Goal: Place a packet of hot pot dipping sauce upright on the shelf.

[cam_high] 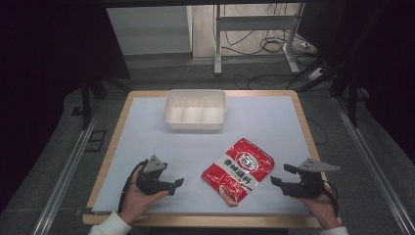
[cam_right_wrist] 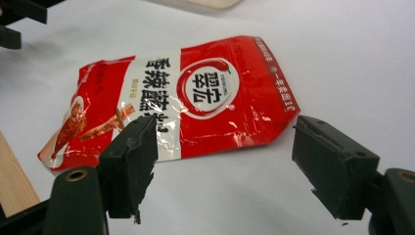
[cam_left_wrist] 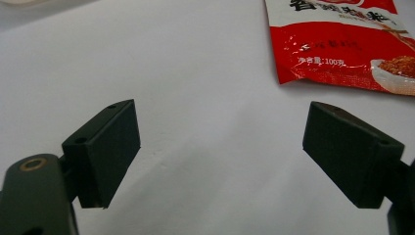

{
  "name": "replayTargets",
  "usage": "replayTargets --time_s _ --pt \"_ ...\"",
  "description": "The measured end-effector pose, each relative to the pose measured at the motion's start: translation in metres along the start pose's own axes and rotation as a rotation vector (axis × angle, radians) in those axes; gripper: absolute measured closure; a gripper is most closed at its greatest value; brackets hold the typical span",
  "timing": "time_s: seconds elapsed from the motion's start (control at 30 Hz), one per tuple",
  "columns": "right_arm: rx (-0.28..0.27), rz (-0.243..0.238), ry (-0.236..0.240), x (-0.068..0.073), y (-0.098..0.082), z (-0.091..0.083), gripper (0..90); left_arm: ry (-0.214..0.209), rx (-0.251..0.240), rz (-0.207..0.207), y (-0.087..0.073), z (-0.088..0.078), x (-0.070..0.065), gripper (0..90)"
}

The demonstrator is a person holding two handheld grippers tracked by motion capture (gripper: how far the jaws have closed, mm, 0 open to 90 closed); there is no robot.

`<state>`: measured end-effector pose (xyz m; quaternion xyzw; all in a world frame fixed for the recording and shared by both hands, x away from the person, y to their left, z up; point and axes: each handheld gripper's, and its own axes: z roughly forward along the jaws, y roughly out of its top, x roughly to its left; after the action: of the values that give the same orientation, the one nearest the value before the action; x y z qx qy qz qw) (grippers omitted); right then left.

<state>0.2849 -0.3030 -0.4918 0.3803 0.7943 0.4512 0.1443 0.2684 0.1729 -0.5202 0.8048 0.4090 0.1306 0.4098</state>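
The red and white snack packet (cam_high: pixel 238 171) lay flat on the white table cover (cam_high: pixel 147 132), toward the near edge and a little right of centre, one corner pointing at the person. It sat between the two grippers, touched by neither. From the right gripper view the packet (cam_right_wrist: pixel 181 100) showed its printed face, glossy and creased, with a round white logo in the middle and a picture of food at one end.

Right gripper (cam_high: pixel 283 174) next: it was held just to the right of the packet, pointing left at it, jaws spread wide with nothing between them. In its own view the packet lay just past the jaw tips.

Over on the other side, the left gripper (cam_high: pixel 175 186) was cradled in the left hand (cam_high: pixel 139 198), well apart from the packet, pointing right. Its jaws stood wide apart too, bare cover between them, and the packet's bottom edge (cam_left_wrist: pixel 342 54) sat ahead and to one side.

Farther back, near the table's far edge, a white compartmented tray (cam_high: pixel 195 108) stood on its own.
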Motion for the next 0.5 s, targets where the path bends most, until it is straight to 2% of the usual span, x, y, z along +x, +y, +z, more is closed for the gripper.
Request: replayTargets --time_s 0.1,0.17,0.3,0.5 --pt "0.031 0.024 -0.001 -0.004 0.002 -0.001 25.6 0.001 0.009 -0.001 0.000 0.001 0.000 14.3" --pt "0.049 0.036 0.018 -0.005 0.003 -0.001 25.3 0.013 0.025 0.002 0.000 0.002 0.000 15.0" --pt "0.101 0.053 0.032 -0.005 0.012 0.001 24.0 0.014 0.022 -0.003 0.000 0.001 0.001 15.2" --pt "0.138 0.078 0.018 -0.013 0.026 0.001 23.9 0.009 0.023 0.011 0.000 0.001 -0.001 15.2"
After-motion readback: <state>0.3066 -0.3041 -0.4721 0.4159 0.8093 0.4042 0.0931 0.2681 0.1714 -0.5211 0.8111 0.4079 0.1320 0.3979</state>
